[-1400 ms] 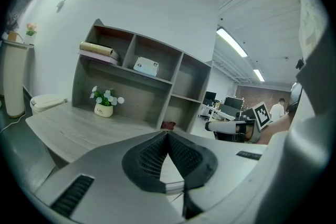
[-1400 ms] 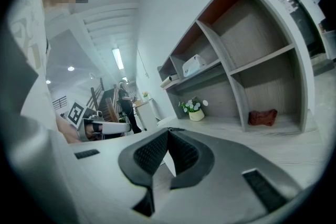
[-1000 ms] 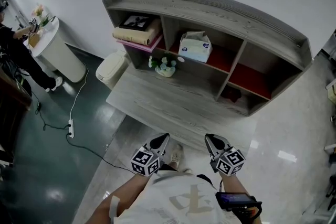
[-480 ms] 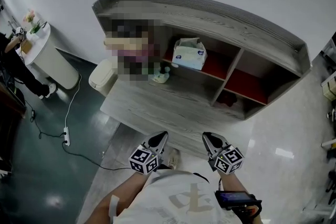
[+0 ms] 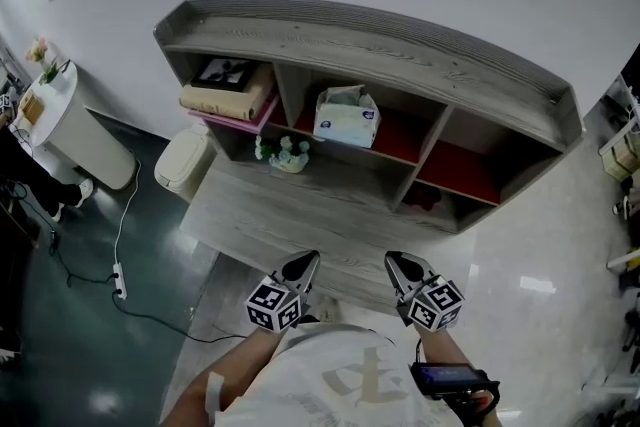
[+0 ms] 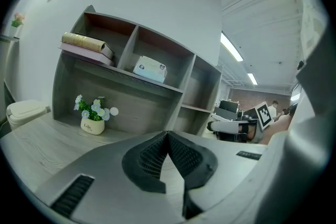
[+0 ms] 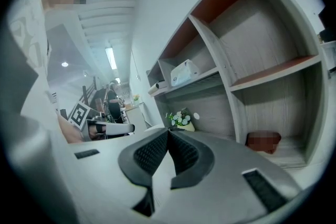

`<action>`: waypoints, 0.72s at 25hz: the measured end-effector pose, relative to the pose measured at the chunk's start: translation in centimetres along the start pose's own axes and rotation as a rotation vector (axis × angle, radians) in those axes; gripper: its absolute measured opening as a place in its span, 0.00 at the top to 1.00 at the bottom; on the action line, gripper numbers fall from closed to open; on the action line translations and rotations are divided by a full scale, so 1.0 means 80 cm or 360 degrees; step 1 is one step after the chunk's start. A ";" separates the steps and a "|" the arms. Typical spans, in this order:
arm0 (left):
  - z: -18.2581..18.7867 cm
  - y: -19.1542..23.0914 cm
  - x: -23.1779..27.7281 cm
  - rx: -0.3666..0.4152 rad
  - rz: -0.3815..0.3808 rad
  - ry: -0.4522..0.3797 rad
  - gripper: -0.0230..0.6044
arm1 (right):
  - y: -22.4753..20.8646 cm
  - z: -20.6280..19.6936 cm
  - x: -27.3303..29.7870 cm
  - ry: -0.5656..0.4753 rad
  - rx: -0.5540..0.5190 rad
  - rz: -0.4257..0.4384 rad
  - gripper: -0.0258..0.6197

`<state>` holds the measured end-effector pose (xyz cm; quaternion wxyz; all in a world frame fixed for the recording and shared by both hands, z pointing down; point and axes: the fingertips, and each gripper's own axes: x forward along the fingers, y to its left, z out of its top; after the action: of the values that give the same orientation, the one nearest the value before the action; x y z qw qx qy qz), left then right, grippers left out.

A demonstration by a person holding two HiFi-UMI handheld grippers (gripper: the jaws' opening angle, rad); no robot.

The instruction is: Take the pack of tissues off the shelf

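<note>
Steep downward look at a grey wooden shelf unit (image 5: 400, 40) standing along the far edge of a grey wood-grain counter (image 5: 290, 215), with a white wall behind.

Pack of tissues (image 5: 346, 117), white with blue print, sitting in the upper middle compartment of the shelf unit on a red base, one tissue poking out on top. In the upper left compartment, a stack of books (image 5: 228, 97) lying flat. Below, on the counter near the foot of the divider between those two compartments, a small white flower pot (image 5: 285, 155) with pale blooms. In the lower right compartment, a small brownish thing (image 5: 425, 198), too blurred to name.

Left tool (image 5: 303, 265) and right tool (image 5: 397, 265) side by side over the counter's near edge, well apart from the shelf unit and the tissues, both pointing toward them. Jaws of the left tool pressed together, gripping nothing. Jaws of the right tool likewise closed and empty.

Off the counter's left edge, a white lidded waste bin (image 5: 183, 165) on the dark floor.
</note>
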<state>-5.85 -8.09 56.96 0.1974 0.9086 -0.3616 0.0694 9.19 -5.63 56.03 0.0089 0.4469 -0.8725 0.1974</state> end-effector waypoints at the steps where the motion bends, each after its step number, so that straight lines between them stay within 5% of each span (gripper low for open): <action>1: 0.002 0.001 0.004 0.0003 -0.0011 0.0003 0.94 | -0.002 0.001 0.002 -0.0002 -0.0001 -0.0009 0.95; 18: 0.037 0.040 0.055 0.0059 -0.0154 0.0007 0.94 | -0.031 0.026 0.039 -0.0063 -0.0004 -0.0148 0.95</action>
<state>-4.90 -14.16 56.42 0.1844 0.9284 -0.3154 0.0684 9.60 -10.09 55.54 0.0014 0.4908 -0.8510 0.1867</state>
